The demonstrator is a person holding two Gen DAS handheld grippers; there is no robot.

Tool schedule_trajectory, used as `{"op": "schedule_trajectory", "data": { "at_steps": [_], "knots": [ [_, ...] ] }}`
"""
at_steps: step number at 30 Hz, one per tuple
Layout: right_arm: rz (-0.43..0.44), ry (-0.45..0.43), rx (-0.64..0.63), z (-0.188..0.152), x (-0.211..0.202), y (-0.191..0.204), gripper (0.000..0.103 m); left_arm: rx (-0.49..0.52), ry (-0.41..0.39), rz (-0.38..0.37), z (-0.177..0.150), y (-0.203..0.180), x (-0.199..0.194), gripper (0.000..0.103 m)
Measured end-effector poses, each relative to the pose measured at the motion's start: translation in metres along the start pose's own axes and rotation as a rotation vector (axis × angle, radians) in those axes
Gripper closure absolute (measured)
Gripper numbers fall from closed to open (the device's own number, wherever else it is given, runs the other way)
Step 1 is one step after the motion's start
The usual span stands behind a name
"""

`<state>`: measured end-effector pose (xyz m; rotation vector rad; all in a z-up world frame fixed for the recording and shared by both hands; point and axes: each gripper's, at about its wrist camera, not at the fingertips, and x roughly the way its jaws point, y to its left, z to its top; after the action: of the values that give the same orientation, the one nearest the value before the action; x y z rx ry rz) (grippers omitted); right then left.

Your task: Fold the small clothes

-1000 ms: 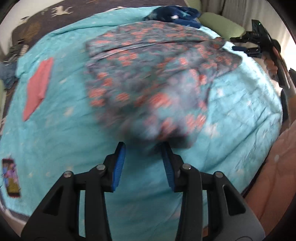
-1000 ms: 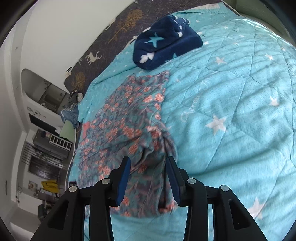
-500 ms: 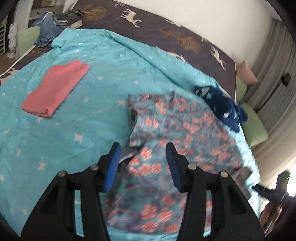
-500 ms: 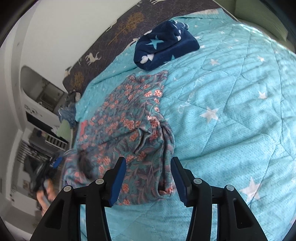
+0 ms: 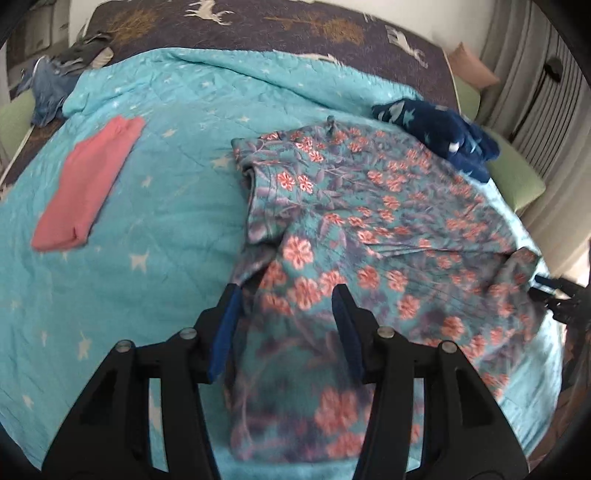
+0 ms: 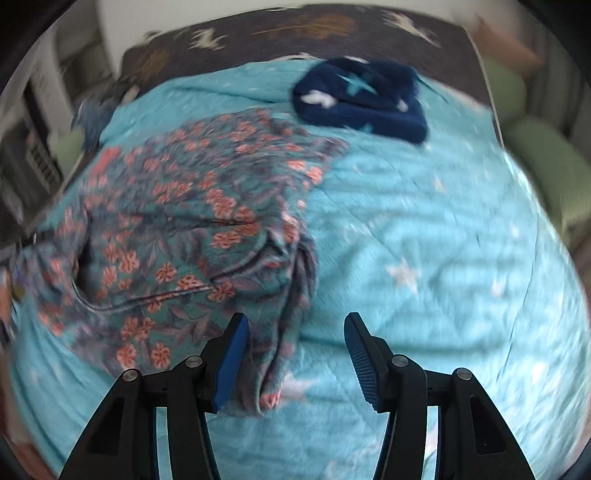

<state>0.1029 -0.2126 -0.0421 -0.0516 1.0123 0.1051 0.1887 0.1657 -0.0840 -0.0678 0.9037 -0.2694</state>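
Observation:
A teal floral garment [image 5: 354, 229] with pink flowers lies spread and creased on the turquoise star quilt [image 5: 159, 221]. My left gripper [image 5: 286, 328] is open, its jaws standing over the garment's near left part, holding nothing. In the right wrist view the same garment [image 6: 192, 240] lies bunched at the left, with a gathered fold near my right gripper [image 6: 295, 354]. That gripper is open and empty, its left pad beside the fold's edge. The right gripper also shows at the far right of the left wrist view [image 5: 554, 295].
A folded pink cloth [image 5: 88, 181] lies on the quilt at the left. A folded navy star fleece [image 5: 439, 129] [image 6: 362, 99] sits at the back right. Green cushions [image 5: 517, 177] and a dark deer-print cover [image 5: 295, 26] border the bed.
Both grippers have opened wider and let go of the garment, which now lies flatter on the quilt. The left gripper swung round to face the headboard; the right view turned too.

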Motion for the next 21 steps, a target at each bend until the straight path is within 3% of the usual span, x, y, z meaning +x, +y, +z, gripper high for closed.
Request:
{"op": "schedule_trajectory", "data": {
  "at_steps": [6,8,9,10,14,15,18,21],
  "knots": [
    [-0.122,-0.035,-0.283,0.014,0.01,0.027,0.048,0.088,0.009,0.002,0.017,-0.012,0.012,0.05],
    [-0.136,-0.047,-0.349,0.02,0.012,0.033,0.048,0.087,0.02,0.013,0.021,-0.014,0.015,0.058],
    [-0.143,-0.055,-0.375,0.023,0.014,0.035,0.048,0.082,0.026,0.006,0.023,-0.014,0.017,0.07],
    [-0.158,-0.067,-0.403,0.026,0.015,0.038,0.048,0.075,0.032,-0.002,0.024,-0.013,0.018,0.074],
    [-0.216,-0.136,-0.538,0.029,0.01,0.055,0.05,0.078,0.04,-0.032,0.025,-0.013,0.018,0.079],
    [-0.222,-0.139,-0.569,0.028,0.01,0.059,0.056,0.084,0.042,-0.036,0.024,-0.015,0.018,0.08],
    [-0.211,-0.089,-0.612,0.027,0.017,0.064,0.095,0.106,0.047,-0.047,0.024,-0.017,0.017,0.092],
    [-0.127,-0.086,-0.518,0.033,0.016,0.052,0.095,0.097,0.032,-0.032,0.025,-0.016,0.012,0.096]
  ]
}}
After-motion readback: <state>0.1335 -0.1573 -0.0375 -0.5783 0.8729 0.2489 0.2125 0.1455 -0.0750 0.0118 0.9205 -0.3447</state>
